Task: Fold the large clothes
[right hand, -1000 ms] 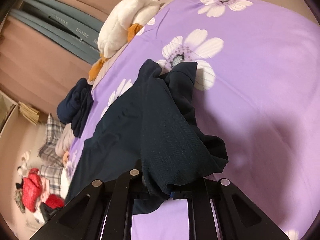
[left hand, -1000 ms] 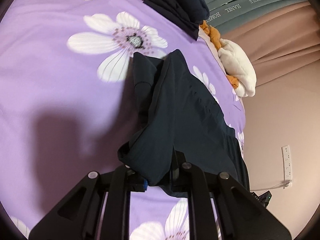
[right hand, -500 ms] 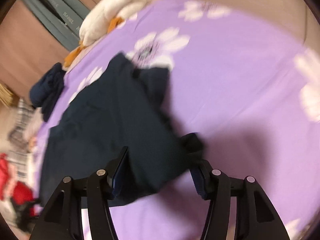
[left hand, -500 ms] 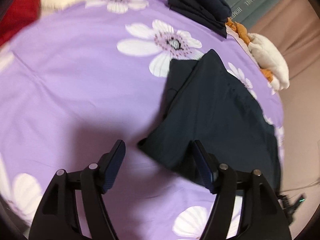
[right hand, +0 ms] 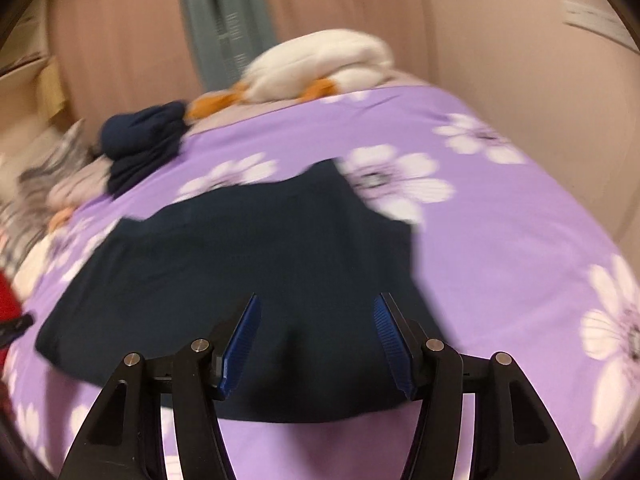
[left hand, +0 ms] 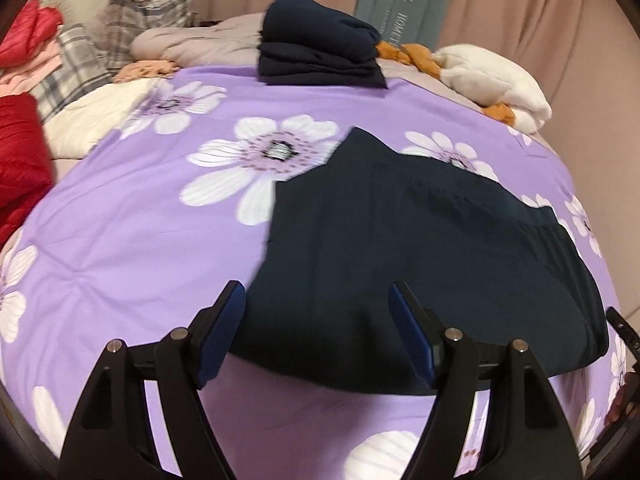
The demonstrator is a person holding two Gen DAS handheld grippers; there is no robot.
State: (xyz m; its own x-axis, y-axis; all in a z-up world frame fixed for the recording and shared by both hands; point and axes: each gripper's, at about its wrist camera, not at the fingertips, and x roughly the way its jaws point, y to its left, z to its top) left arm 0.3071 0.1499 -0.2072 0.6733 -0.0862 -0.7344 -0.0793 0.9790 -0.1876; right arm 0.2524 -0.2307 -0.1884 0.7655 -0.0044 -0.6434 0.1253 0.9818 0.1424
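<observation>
Your left gripper's jaws are opening, and your right gripper's jaws stand spread; neither pinches anything. A second ago both pinched the dark blue garment; now it lies let go, folded on the purple flowered bedspread. This fold looks done. Its long side runs left to right before you, toward the bed's edge.

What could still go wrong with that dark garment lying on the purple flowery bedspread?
The dark garment lies free under both open claws; the left claw is still opening. Its far edge looks uneven, with one corner poking out, so the next fold may come out crooked. It may also slide on the bedspread when grabbed. The folded dark pile sits near the bedspread's far edge and could be nudged.
</observation>
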